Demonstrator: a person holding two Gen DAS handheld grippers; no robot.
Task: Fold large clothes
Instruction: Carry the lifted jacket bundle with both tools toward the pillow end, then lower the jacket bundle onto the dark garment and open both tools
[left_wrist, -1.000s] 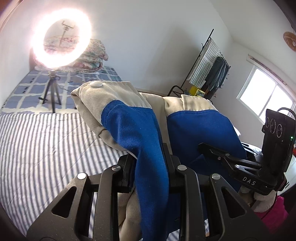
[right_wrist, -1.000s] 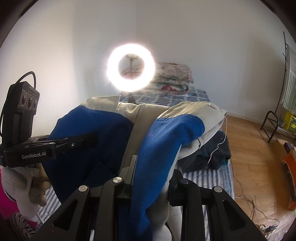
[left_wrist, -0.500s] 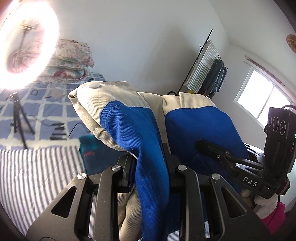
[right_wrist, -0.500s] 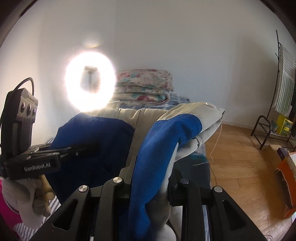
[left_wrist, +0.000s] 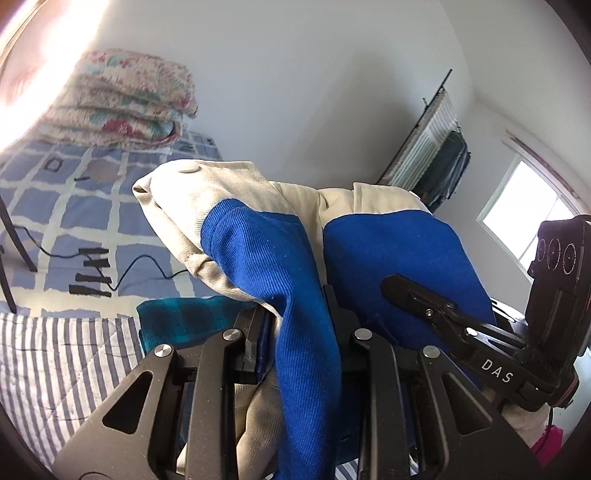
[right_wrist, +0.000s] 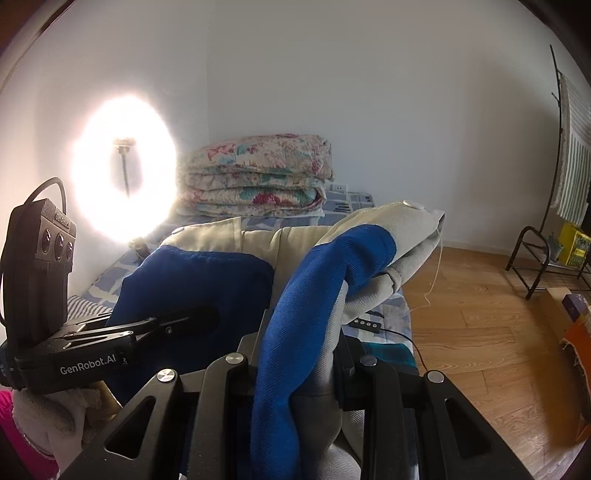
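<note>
My left gripper (left_wrist: 297, 332) was matt black plastic with shiny metal rivets. It gripped a garment (left_wrist: 258, 251) of ribbed blue and beige twill cloth. The floor (right_wrist: 480, 332) was glossy wood.

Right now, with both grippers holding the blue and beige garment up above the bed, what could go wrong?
1. The blue and beige garment is bunched thickly in the left gripper and the right gripper; a layer could slip out and spoil the fold.
2. A black cable lies on the bed below; lowered cloth may drag it.
3. A loose thread hangs from the beige part and might snag.
</note>
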